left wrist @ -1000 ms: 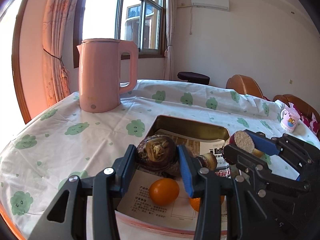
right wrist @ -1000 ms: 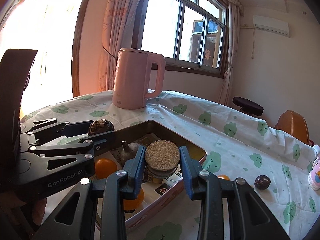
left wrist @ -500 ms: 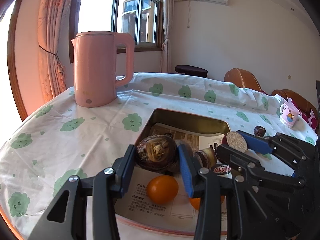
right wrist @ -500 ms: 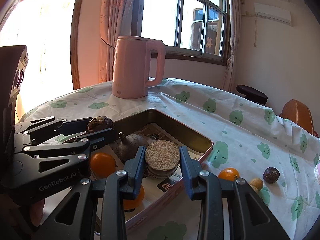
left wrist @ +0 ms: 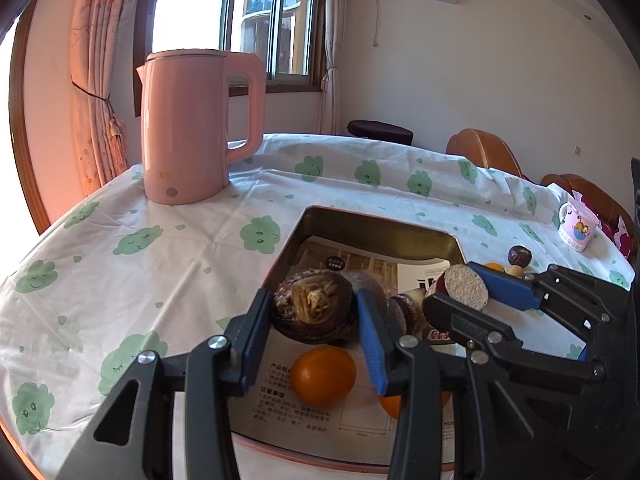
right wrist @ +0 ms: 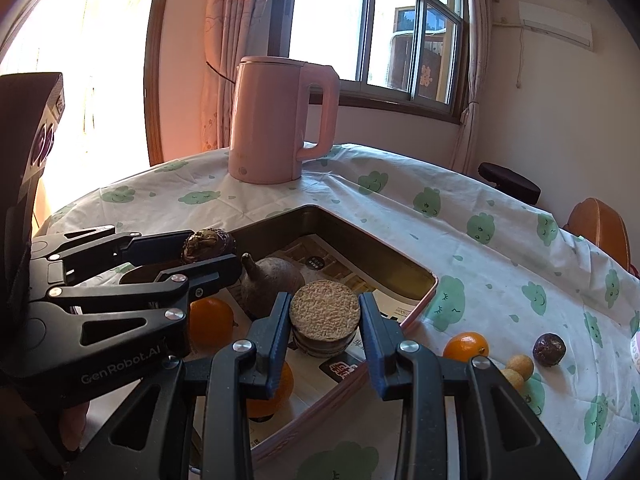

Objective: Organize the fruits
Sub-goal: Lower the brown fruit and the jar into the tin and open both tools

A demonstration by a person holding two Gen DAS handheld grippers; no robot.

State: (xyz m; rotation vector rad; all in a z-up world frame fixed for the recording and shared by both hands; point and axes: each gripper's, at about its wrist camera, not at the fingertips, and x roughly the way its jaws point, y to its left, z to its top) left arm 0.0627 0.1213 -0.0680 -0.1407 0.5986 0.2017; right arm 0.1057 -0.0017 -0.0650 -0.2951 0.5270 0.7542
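1. Holding both claws tilted down over the tin tray (left wrist: 372, 232), you have the left claw (left wrist: 314, 312) clamped on a dark, rough-skinned root (left wrist: 314, 308) with a fibrous top, and the right claw (right wrist: 324, 318) clamped on a cut purple-skinned piece (right wrist: 324, 312) with a pale grainy face.
2. The two claws sit side by side above the near half of the tray, the right claw's blue pads (left wrist: 504, 286) reaching in from the right edge of your left view.
3. In the tray, on printed paper, lie an orange (left wrist: 323, 376) below the left claw, a second orange (right wrist: 211, 322) beside it, a brown root with a pointed stem (right wrist: 270, 284), and more cut slices (left wrist: 404, 312).
4. On the desk (left wrist: 120, 264) outside the tray, to the right, rest another orange (right wrist: 466, 346), a dark round fruit (right wrist: 549, 350) and two small tan fruits (right wrist: 519, 368), close together.
5. A pink kettle (left wrist: 192, 128) stands at the far left of the desk, and a small printed mug (left wrist: 578, 226) at the far right.
6. The claw bodies hide the near edge of the tray, and one orange shows only as a sliver behind the right claw's finger.
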